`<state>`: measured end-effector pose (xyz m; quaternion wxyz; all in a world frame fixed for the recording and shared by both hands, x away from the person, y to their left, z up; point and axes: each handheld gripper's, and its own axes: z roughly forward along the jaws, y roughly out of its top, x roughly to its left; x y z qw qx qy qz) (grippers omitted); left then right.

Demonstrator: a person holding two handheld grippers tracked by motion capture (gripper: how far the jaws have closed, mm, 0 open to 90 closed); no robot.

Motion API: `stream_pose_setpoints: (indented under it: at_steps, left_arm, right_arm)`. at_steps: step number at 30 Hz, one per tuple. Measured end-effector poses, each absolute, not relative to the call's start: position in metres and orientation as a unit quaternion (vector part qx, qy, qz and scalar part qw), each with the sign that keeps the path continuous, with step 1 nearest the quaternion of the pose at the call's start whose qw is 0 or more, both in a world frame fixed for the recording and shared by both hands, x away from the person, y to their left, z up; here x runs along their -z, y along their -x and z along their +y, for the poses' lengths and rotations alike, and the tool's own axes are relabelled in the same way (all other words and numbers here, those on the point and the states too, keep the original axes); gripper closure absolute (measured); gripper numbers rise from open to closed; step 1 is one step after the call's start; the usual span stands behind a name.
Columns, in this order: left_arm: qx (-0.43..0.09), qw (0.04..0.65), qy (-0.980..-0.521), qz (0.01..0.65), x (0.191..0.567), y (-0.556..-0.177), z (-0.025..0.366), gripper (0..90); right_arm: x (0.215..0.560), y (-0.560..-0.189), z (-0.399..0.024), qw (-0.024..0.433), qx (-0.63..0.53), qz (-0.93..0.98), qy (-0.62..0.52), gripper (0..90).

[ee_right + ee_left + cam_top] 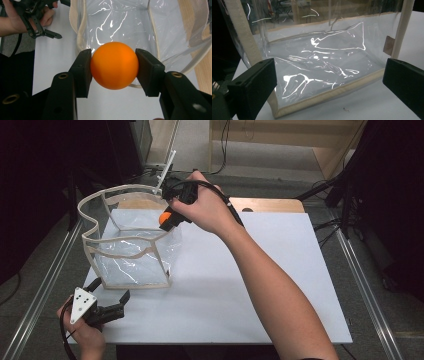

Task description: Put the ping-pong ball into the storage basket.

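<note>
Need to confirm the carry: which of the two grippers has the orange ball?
The right gripper, fingers clamped on the orange ball above the clear bag. The left gripper is open, empty.

The ball [114, 65] hangs above the bag [131, 242], which stands on the board [260, 285].

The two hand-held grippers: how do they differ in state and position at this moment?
The right hand-held gripper is shut on an orange ball; the left hand-held gripper is open and holds nothing. In the high view, the right one is above the far rim of the clear bag, while the left one waits at the near table edge, beside the bag. Both have black jaws and point toward the bag.
</note>
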<state>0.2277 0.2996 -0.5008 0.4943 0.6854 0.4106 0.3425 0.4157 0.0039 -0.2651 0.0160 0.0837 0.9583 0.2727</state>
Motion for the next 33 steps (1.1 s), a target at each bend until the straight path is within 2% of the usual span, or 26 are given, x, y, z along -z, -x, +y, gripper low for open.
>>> stream_pose_setpoints:
  at_steps: [33]
  left_arm:
    - [-0.342, 0.494, -0.685, 0.412, 0.501, -0.228, 0.3, 0.0]
  right_arm:
    - [0.267, -0.424, 0.019, 0.02, -0.274, 0.957, -0.092, 47.6]
